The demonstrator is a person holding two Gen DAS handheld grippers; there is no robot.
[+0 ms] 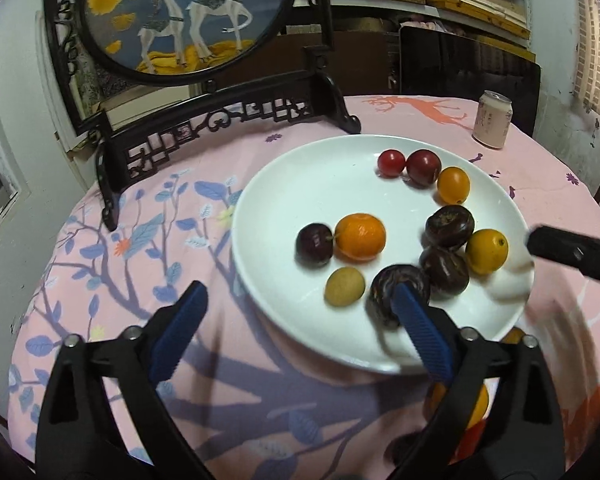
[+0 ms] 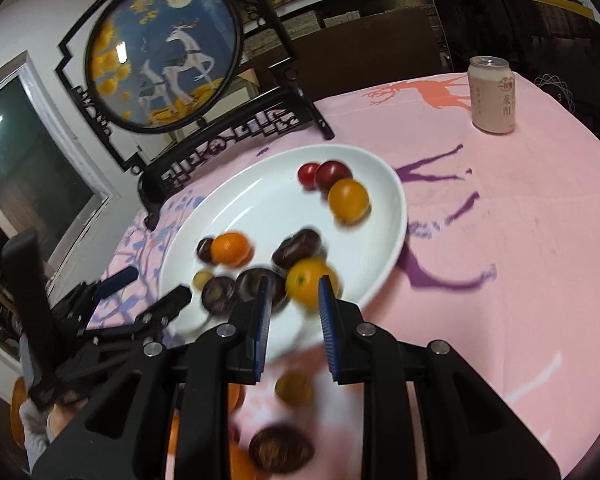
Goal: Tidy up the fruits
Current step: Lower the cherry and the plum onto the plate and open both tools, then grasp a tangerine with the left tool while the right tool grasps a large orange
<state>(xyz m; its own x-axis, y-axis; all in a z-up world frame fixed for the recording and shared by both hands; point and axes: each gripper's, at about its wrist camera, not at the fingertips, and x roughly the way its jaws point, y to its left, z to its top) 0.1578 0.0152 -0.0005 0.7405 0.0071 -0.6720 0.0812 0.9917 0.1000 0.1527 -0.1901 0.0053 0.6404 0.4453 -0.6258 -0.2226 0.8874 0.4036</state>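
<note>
Fruits lie partly on a white plate standing near the middle of the tabletop and partly loose on the cloth at the near edge. On the plate are two small red tomatoes, a yellow tomato, a mandarin, a dark plum, a small tan fruit, several dark brown wrinkled fruits and a yellow lemon-like fruit. Loose fruits, blurred in the right wrist view, remain off the plate at the near edge, one dark brown, one olive-brown, others orange. In my judgement all are light, round and smooth-skinned, apt to roll on the glazed plate; the tomatoes and plum look soft and easily bruised, so a hold across the widest middle with gentle pressure is indicated. The left hand-held gripper stands wide with nothing between its pads, one blue pad over the near rim of the plate beside a brown fruit. The right hand-held gripper has its jaws drawn narrow; the yellow fruit shows in the gap beyond the tips, and whether it is touched cannot be told through the blur. The surface is a pink patterned cloth, soft and wrinkled, likely to check rolling. A drink can stands toward the far right edge, a framed deer screen at the far left. Shelves line the wall behind.
</note>
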